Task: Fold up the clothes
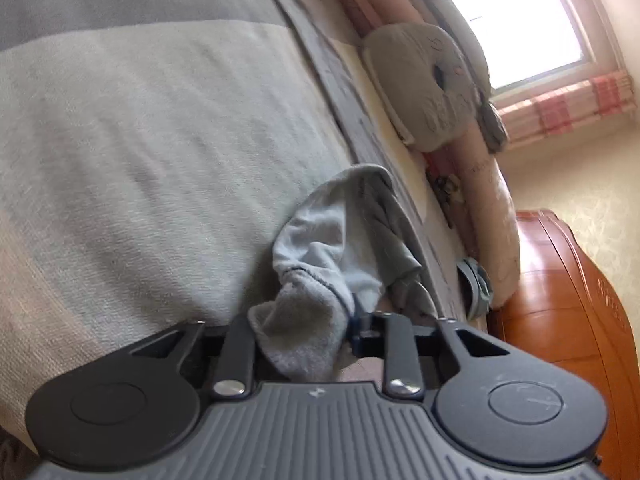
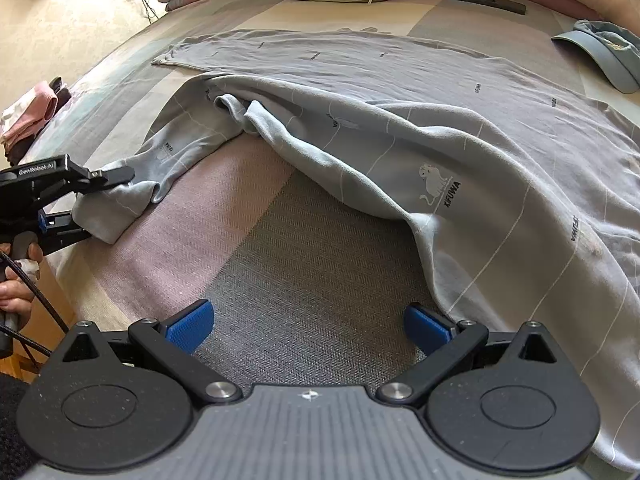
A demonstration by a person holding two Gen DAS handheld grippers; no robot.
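- Your left gripper (image 2: 100, 196) is clamped on the sleeve cuff (image 1: 296, 336) of the grey garment (image 2: 460, 152), at the left edge of the bed (image 2: 280, 264).
- Your right gripper (image 2: 308, 328) holds its blue pads (image 2: 192, 326) apart over bare bedcover, gripping nothing.
- The garment's hem lies just right of the right pad; the body spreads far and right.
- A blue cap (image 2: 608, 56) lies far right.

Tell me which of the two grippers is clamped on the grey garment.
The left gripper: its jaws are pinched on the sleeve cuff of the grey garment. The right gripper stands open over bare bedspread, holding nothing.
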